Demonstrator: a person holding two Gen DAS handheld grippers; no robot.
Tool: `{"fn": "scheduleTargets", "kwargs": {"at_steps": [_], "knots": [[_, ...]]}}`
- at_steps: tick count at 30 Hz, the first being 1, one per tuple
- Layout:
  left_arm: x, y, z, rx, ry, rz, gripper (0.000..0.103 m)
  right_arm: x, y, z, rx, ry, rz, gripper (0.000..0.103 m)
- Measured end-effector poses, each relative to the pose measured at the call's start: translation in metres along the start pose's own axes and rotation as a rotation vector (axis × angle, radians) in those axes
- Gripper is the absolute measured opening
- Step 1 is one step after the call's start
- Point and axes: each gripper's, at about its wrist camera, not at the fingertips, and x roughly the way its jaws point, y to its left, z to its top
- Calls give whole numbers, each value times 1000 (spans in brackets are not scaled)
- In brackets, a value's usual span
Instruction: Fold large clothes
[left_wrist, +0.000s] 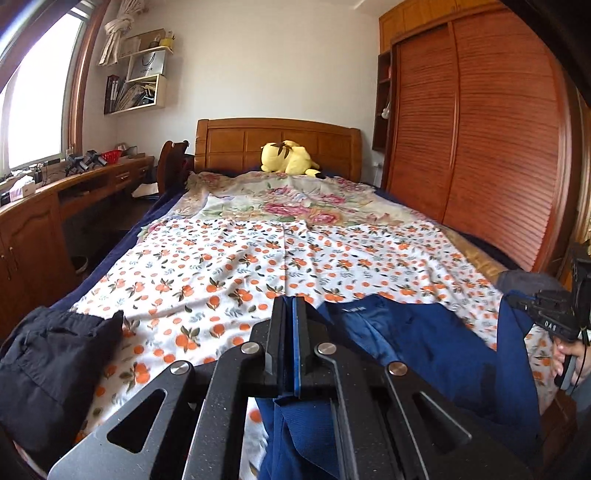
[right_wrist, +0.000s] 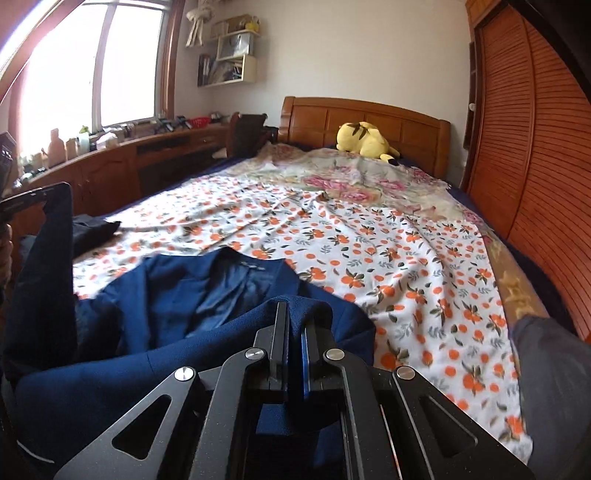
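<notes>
A: With both jaws pressed together, your left claw (left_wrist: 290, 306) pinches a fold of the blue jacket (left_wrist: 424, 343); cloth hangs down between and below the fingers.

B: Noted. Right claw (right_wrist: 295, 314)?

A: Clamped as well, on a raised ridge of the same jacket. From the right wrist view the jacket (right_wrist: 177, 306) spreads leftward from your fingers, lining and collar label up, lying on the orange-print sheet (right_wrist: 388, 258) at the near end of the bed.

B: Where does the left side go?

A: One part of the jacket rises steeply at the far left of the right wrist view, up toward your other claw. Left wrist view shows the right-hand device at the frame's right edge, your hand (left_wrist: 569, 354) on its handle.

B: Surroundings?

A: Black garment (left_wrist: 48, 365) bunched on the bed's near left corner, apart from the jacket. Beyond the print sheet, a floral blanket (left_wrist: 288, 199), then a yellow plush toy (left_wrist: 286, 157) against the wooden headboard (left_wrist: 277, 138). Slatted wardrobe (left_wrist: 480, 147) on the right, cluttered desk (left_wrist: 74, 181) under the window on the left.
</notes>
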Motion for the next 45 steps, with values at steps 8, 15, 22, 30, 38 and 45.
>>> {"fn": "scheduleTargets", "kwargs": {"at_steps": [8,15,22,30,38,45], "knots": [[51,18,20,-22,39,61,3,87,-31,64,42,28,-194,4],[48,16,-6,-2,75,46,42,152,-23,55,53,159,-210,7],[48,12,-26,-4,87,-32,85,119,-6,53,37,143,-210,55],[58,10,-48,5,85,-106,85,89,51,27,-14,176,-79,55],[65,18,-66,48,127,-98,85,94,98,12,-72,273,49,55],[59,27,-69,52,130,-95,85,106,95,24,-165,338,-24,38]]}}
